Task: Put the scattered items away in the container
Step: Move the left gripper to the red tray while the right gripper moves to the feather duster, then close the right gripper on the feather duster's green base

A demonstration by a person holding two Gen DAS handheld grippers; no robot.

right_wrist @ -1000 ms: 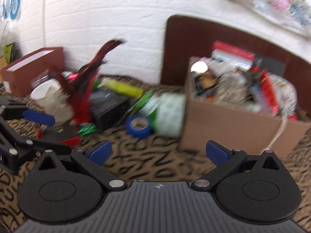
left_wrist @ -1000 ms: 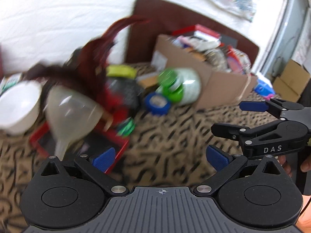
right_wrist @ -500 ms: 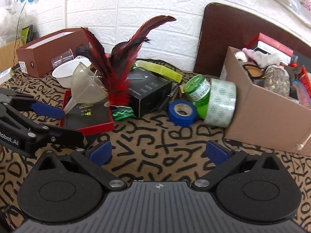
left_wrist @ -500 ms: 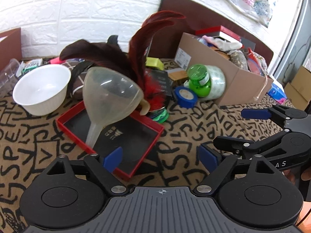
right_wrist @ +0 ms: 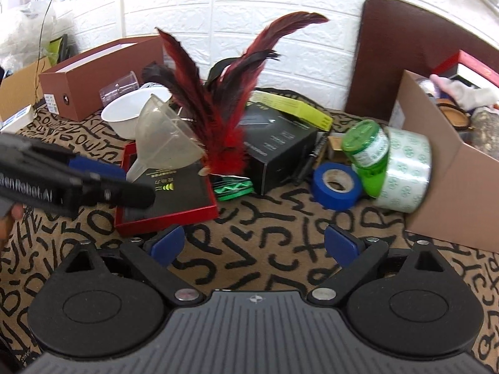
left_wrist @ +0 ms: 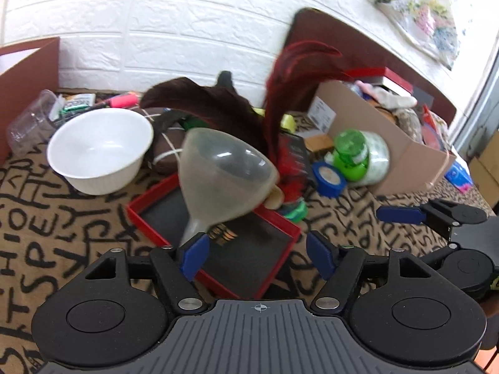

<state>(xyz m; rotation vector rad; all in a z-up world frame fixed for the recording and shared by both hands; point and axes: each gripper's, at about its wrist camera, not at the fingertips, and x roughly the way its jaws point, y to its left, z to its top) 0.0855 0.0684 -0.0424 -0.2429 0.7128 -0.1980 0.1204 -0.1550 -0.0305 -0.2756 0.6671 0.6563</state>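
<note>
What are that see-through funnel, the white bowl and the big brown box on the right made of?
Funnel: probably translucent plastic, cloudy yet glossy, with the tray showing through it. White bowl: smooth with a ribbed outside; plastic or ceramic, I cannot tell which. Brown box: corrugated cardboard by its look, matte tan with folded flaps.

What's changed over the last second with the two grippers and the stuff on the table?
The left gripper has moved in toward the clear funnel on the red tray, its open fingers now near the spout. Nothing was grasped or released. The right gripper stayed open and back. The white bowl, blue tape roll and cardboard box stayed put.
</note>
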